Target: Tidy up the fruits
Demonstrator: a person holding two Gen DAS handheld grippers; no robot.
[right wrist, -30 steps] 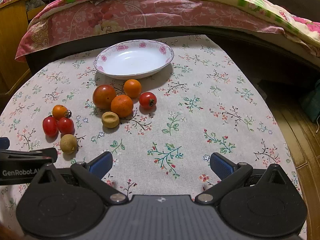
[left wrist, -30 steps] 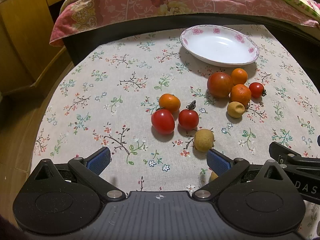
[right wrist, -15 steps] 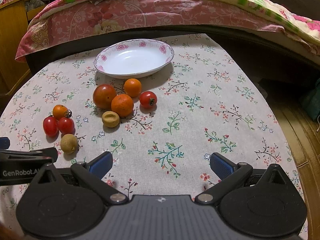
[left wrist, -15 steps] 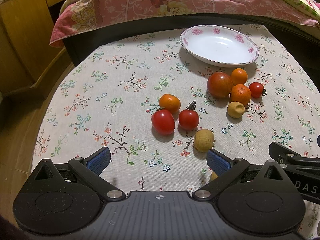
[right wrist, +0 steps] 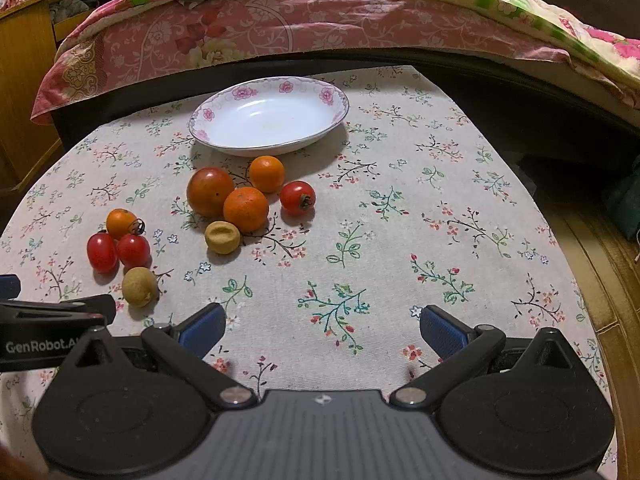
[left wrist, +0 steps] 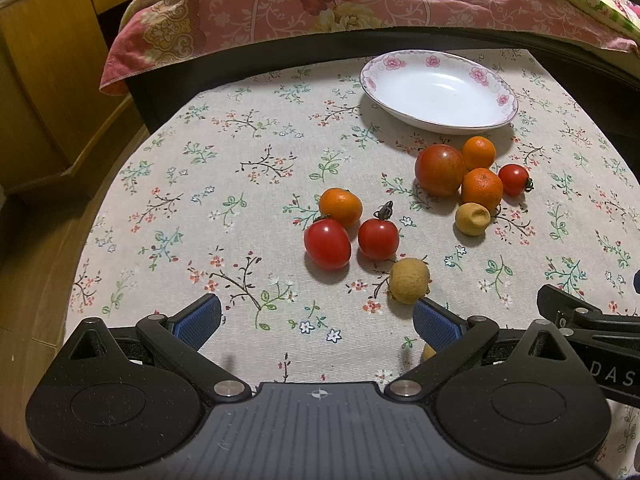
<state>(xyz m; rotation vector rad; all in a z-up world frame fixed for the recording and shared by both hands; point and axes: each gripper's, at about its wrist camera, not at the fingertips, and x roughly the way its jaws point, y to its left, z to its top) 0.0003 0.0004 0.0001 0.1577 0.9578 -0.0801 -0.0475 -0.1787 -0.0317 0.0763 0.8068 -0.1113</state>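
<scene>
At the bottom of each frame, the left gripper (left wrist: pixel 316 316) and right gripper (right wrist: pixel 322 326) are held with fingers spread wide, nothing gripped. Mid-frame, tomatoes (right wrist: pixel 210 191), oranges (right wrist: pixel 245 209) and tan longans (right wrist: pixel 222 237) are scattered on the floral tablecloth (right wrist: pixel 400 240). Beyond, the white dish (right wrist: pixel 269 115) is seen.

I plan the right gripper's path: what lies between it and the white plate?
In the right wrist view, only bare flowered tablecloth lies between the right gripper and the plate; the fruit cluster sits left of that line.
</scene>
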